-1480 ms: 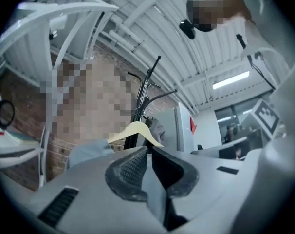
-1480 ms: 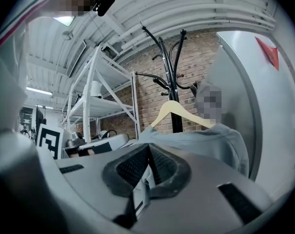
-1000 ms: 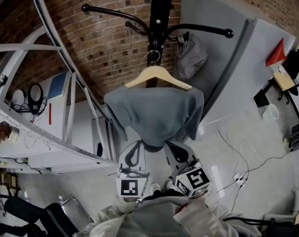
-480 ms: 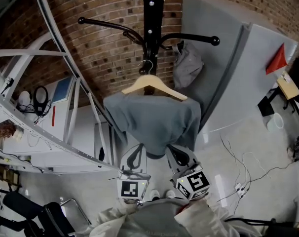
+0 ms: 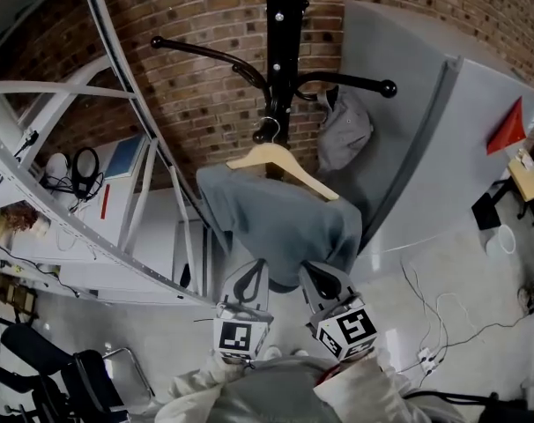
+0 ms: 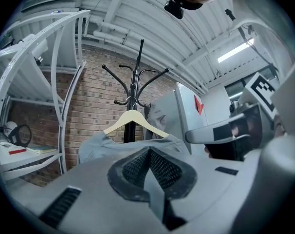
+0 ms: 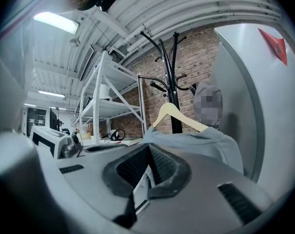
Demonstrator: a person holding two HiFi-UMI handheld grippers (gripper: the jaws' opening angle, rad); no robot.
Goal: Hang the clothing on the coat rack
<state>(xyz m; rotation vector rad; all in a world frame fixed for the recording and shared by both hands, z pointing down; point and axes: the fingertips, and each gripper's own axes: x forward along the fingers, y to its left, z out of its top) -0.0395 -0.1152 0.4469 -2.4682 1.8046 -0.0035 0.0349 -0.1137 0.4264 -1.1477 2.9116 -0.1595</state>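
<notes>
A grey shirt (image 5: 276,218) hangs on a wooden hanger (image 5: 280,161) in front of the black coat rack (image 5: 280,25). The hanger's metal hook (image 5: 267,130) is right by the pole; whether it rests on a peg I cannot tell. The hanger tilts, its right end lower. My left gripper (image 5: 252,276) and right gripper (image 5: 313,276) are side by side at the shirt's lower hem, both shut, with the fabric over their tips. In the left gripper view the shirt (image 6: 96,147) runs from the hanger (image 6: 133,120) to the shut left gripper (image 6: 150,152). The right gripper view shows the same shirt (image 7: 206,140) and right gripper (image 7: 148,152).
A grey bag (image 5: 344,130) hangs on the rack's right arm. White metal shelving (image 5: 117,192) stands at the left against the brick wall (image 5: 188,86). A grey panel (image 5: 408,104) leans behind the rack at the right. Cables (image 5: 426,315) lie on the floor; a black chair (image 5: 100,382) is at the lower left.
The hanger has tilted further, its right end dropping, and its hook sits closer to the pole. Both grippers stay shut at the shirt's hem and have shifted slightly with it.
</notes>
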